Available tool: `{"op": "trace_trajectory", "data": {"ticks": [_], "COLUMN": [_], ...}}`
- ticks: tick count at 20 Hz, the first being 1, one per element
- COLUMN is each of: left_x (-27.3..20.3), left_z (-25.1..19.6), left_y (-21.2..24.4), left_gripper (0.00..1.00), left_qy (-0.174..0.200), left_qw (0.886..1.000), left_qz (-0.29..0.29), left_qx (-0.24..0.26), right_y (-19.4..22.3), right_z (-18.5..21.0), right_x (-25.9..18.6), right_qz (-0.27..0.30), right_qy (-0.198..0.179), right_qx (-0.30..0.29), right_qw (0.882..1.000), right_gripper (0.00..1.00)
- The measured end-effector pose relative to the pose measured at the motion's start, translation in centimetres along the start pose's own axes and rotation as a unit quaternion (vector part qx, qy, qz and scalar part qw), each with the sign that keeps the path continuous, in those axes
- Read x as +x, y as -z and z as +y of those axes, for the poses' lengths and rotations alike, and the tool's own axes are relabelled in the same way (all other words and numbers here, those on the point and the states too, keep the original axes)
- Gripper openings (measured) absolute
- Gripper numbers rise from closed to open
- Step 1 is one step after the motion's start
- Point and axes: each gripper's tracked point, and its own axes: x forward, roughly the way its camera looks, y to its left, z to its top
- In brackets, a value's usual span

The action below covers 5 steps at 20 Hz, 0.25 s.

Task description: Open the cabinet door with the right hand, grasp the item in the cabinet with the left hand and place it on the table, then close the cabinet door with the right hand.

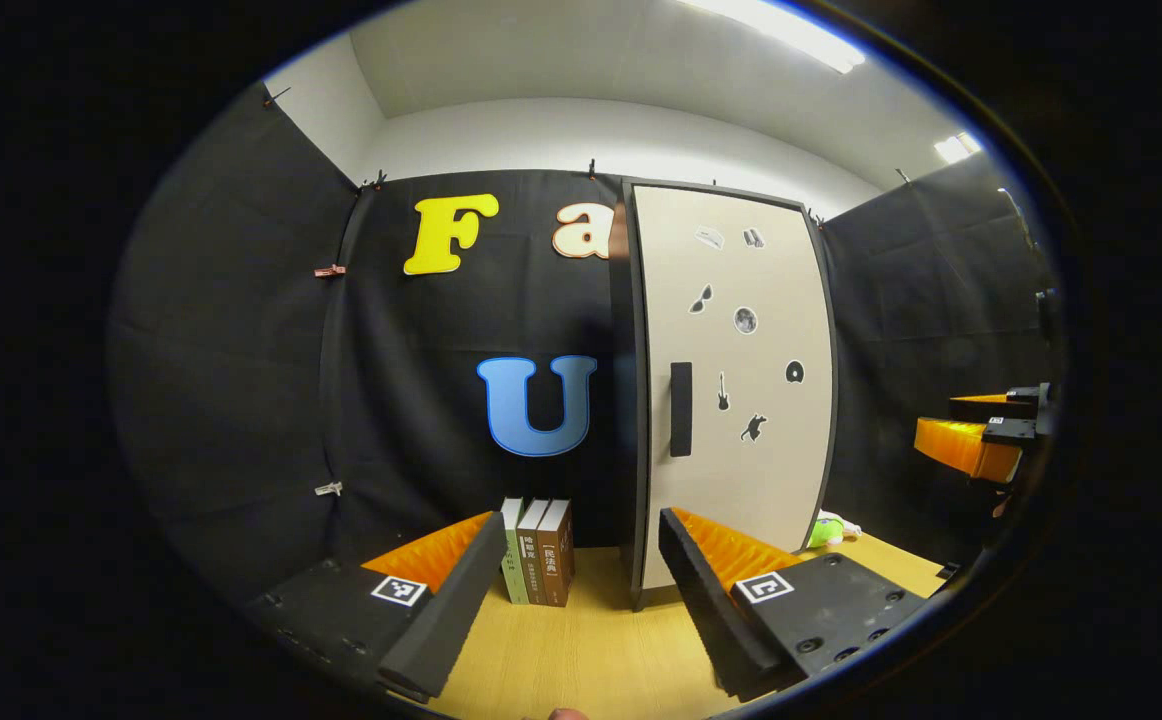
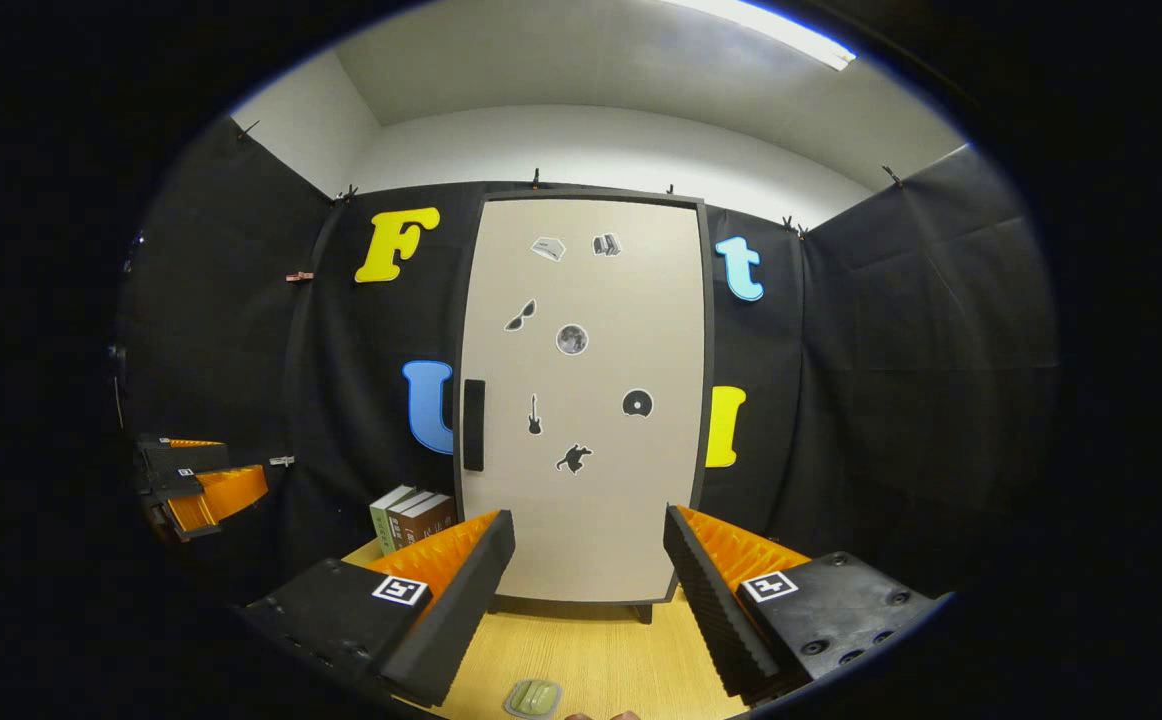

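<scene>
A tall cabinet stands on the wooden table with its beige door (image 2: 581,400) shut; small stickers dot the door and a dark vertical handle (image 2: 474,424) sits on its left edge. The left gripper view has the same door (image 1: 736,380) and handle (image 1: 680,409) right of centre. My right gripper (image 2: 589,570) faces the door squarely, open and empty, some way in front of it. My left gripper (image 1: 581,575) is open and empty too, aimed left of the cabinet. Each gripper appears at the edge of the other's view: the right gripper (image 1: 986,432) and the left gripper (image 2: 196,480). The cabinet's contents are hidden.
Three books (image 1: 539,550) stand upright on the table (image 1: 581,650) just left of the cabinet, also seen as books (image 2: 411,515). A small green object (image 1: 826,530) lies right of the cabinet. A pale green flat item (image 2: 533,697) lies on the table near me.
</scene>
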Motion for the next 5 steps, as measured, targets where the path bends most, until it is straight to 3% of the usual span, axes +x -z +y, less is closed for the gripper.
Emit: {"op": "trace_trajectory", "data": {"ticks": [5], "left_x": [-0.08], "left_z": [0.01], "left_y": [0.02], "left_gripper": [0.96], "left_qy": [0.001], "left_qw": [1.0], "left_qz": [0.0], "left_qx": [0.0], "right_y": [-0.09], "right_z": [0.04], "right_x": [-0.2], "right_qz": [0.0], "right_qy": [0.0], "right_qx": [0.0], "right_qw": [1.0], "right_gripper": [0.98]}}
